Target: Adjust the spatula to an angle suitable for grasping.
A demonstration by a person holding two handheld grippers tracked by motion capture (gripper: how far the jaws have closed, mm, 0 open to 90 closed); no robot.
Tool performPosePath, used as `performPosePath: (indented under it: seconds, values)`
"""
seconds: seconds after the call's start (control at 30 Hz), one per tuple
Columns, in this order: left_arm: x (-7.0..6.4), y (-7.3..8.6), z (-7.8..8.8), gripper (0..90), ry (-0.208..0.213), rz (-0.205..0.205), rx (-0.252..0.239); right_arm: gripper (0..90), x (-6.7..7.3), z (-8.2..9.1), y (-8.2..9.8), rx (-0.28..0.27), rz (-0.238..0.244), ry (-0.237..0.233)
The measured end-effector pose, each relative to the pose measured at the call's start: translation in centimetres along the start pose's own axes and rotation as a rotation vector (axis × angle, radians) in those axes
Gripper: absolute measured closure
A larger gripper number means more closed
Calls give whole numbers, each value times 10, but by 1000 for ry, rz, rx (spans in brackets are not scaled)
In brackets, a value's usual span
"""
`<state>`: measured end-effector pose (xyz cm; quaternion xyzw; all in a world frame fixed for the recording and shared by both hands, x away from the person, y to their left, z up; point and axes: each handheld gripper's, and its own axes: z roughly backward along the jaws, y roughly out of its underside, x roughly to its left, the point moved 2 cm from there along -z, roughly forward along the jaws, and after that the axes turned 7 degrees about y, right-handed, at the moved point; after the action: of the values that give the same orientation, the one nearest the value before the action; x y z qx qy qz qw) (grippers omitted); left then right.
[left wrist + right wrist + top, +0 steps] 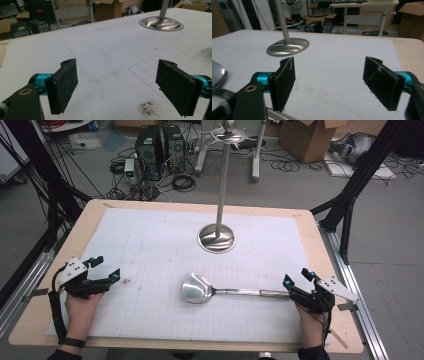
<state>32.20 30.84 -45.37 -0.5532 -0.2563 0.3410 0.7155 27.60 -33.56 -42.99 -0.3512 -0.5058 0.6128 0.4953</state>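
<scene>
A steel ladle [200,288] lies on the white gridded mat [150,240], its bowl to the left and its handle [250,292] running right. The handle's end reaches my right gripper [297,277], which is open near the table's right edge. In the right gripper view the bowl [217,73] shows at the far left and the handle [278,115] passes low under the left jaw; nothing is between the right gripper's [333,82] pads. My left gripper [106,268] is open at the mat's left side, with bare mat between its [120,85] jaws.
A steel stand with a round base [217,238] and a tall pole topped by hooks [228,137] rises at the mat's far middle; its base [161,23] [288,46] lies ahead of both grippers. A brown speck patch [147,108] marks the mat. Boxes and cables are on the floor beyond.
</scene>
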Motion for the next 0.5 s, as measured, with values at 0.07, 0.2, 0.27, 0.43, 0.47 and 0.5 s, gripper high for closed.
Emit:
performPosePath:
  seconds: [0.07,0.2,0.27,0.43,0.47,0.5]
  values:
    - [0,0,0,182,-1,0,-1,335,3,3,0,13,12,-17]
    - [-1,0,0,183,-1,-4,3,397,9,8,0,21,9,-39]
    - [-1,0,0,183,0,-4,3,462,14,13,2,26,13,-50]
    - [0,0,-1,185,1,-8,8,587,21,18,9,48,42,-59]
    - [-1,0,-1,185,0,-5,8,620,22,19,10,63,49,-69]
    - [-1,0,-1,185,0,-5,8,620,22,19,10,63,49,-69]
